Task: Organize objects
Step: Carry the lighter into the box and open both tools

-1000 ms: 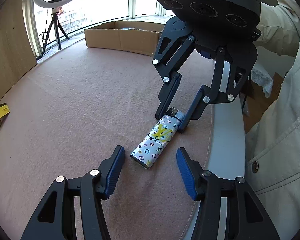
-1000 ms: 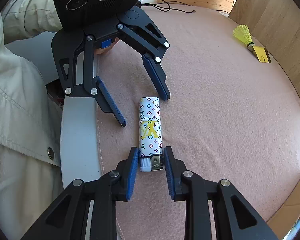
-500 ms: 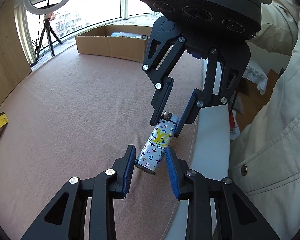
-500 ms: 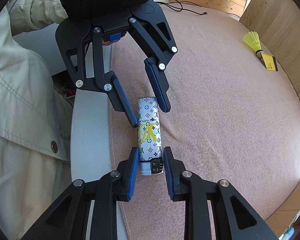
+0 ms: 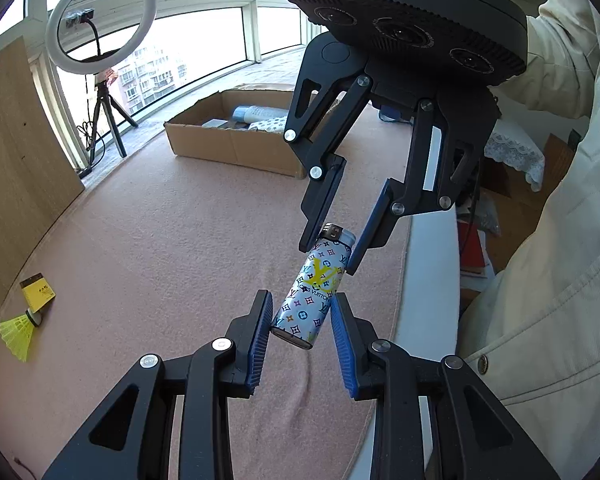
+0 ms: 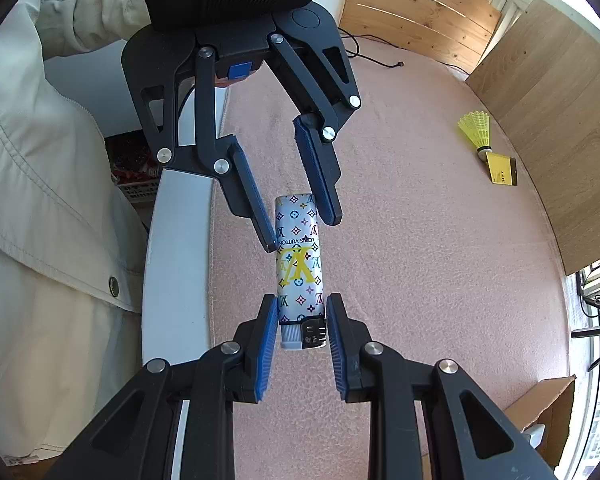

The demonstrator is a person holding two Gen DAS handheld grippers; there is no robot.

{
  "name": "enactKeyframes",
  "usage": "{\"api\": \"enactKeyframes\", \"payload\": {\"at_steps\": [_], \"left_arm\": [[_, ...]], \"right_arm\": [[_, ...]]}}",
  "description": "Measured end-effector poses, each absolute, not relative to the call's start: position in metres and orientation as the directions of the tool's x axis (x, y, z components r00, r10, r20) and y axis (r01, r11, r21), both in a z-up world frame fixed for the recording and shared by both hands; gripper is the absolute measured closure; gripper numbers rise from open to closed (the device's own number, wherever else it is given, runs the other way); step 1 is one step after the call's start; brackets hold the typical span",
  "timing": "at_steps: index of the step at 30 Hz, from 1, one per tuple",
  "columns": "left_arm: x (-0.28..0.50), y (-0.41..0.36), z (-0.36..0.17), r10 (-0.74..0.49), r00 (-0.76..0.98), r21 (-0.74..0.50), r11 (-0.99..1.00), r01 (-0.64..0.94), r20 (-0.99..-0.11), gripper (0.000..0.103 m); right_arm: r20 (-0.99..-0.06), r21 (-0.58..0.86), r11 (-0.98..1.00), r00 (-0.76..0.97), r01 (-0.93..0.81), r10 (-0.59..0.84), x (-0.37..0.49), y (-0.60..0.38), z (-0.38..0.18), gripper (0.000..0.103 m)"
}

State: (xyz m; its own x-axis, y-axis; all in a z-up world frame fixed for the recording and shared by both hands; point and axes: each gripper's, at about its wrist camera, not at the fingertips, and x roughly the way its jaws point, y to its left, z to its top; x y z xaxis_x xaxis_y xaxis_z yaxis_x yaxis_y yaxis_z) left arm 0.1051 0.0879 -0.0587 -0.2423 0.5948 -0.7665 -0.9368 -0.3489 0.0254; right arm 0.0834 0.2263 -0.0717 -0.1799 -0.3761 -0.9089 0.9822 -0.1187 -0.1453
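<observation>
Patterned lighter (image 5: 315, 285) spans both grippers lengthwise — metal head clenched in right jaws, base in left.

Ahead of me the pink worktop (image 5: 148, 240) lies bare and passable. A cardboard box (image 5: 236, 144) blocks its far edge, a shuttlecock (image 5: 18, 330) and yellow card (image 5: 38, 290) sit near the wooden panel (image 5: 16, 152).

The table (image 5: 148, 240) carries a pink cloth. At 12 o'clock in the left wrist view lies an open cardboard box (image 5: 236, 148); at 9 o'clock, a yellow shuttlecock (image 5: 18, 330) touching a yellow card (image 5: 38, 291).
</observation>
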Motion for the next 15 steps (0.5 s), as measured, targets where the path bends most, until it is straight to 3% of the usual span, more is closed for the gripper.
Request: {"api": "enactKeyframes", "payload": {"at_steps": [15], "left_arm": [[0.048, 0.227, -0.019, 0.597, -0.249, 0.140, -0.224, -0.965, -0.763, 0.071]], "right_arm": [[-0.881, -0.247, -0.242, -0.321, 0.938, -0.348, 0.048, 0.340, -0.043, 0.081]]}}
